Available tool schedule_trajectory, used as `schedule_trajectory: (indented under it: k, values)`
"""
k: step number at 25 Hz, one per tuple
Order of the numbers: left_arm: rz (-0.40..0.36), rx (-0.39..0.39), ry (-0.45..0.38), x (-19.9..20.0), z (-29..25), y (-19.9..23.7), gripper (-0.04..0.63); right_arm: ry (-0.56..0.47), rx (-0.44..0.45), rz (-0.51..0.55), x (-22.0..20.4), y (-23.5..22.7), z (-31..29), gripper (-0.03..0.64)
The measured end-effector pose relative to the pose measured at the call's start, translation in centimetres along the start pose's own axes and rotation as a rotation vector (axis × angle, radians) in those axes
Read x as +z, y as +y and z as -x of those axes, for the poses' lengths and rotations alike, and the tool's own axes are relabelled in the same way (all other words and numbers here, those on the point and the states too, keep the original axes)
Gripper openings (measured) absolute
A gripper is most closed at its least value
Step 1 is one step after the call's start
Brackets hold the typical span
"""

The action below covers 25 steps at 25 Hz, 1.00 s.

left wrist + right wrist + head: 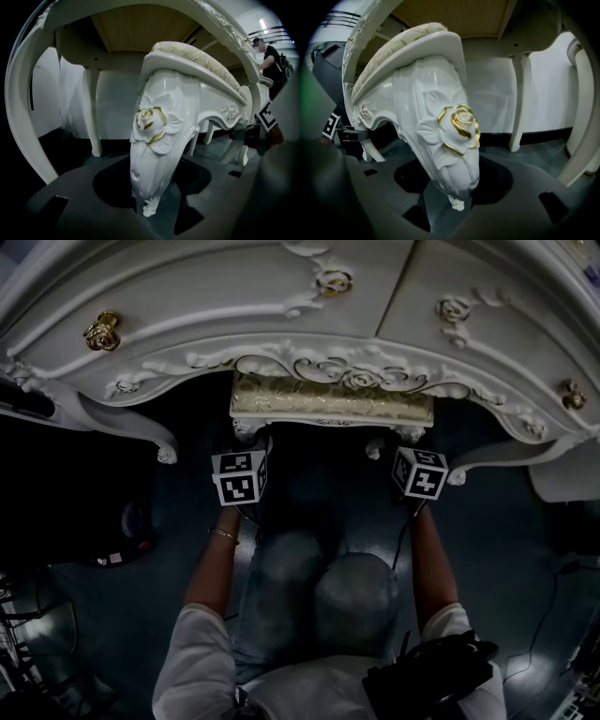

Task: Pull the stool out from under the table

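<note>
Left gripper: closed round left leg of stool, low down, leg seated in the round hollow between the jaws, carved gold rose above them, foot poking out below. Right gripper: same, closed round right leg under its rose. Both held low, level with each other, one at each near corner of stool. Stool upright on floor, cushioned seat mostly tucked under table, only the near edge and near legs out past the apron. Table legs well apart to either side.
</note>
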State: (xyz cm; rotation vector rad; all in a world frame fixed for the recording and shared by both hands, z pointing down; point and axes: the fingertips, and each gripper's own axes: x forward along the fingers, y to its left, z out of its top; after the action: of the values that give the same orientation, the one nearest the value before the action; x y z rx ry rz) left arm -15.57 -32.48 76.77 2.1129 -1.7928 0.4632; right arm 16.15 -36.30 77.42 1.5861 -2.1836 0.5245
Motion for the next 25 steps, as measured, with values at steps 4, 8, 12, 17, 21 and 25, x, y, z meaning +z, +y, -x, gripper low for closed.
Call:
schedule_trajectory:
  k: [4, 8, 12, 17, 21, 25]
  values:
    - [0.0, 0.002, -0.005, -0.1, 0.1, -0.1, 0.244, -0.007, -0.013, -0.001, -0.1, -0.1, 0.2, 0.238]
    - [0.001, -0.001, -0.009, -0.1, 0.3, -0.2, 0.244, -0.013, -0.016, -0.002, 0.0, -0.1, 0.4, 0.238]
    - [-0.004, -0.007, -0.012, -0.5, 0.9, -0.5, 0.244, -0.01, -0.01, 0.001, -0.5, 0.0, 1.0, 0.238]
    - [-0.006, -0.005, -0.016, -0.6, 1.1, -0.5, 0.244, -0.006, -0.007, 0.003, -0.6, 0.1, 1.1, 0.238]
    - [-0.008, 0.007, -0.02, -0.9, 1.7, -0.5, 0.243, 0.0, -0.004, 0.009, -0.8, 0.2, 1.4, 0.238]
    - [-0.015, 0.003, -0.007, -1.2, 1.9, -0.7, 0.242, 0.025, 0.0, 0.012, -1.2, 0.3, 1.7, 0.238]
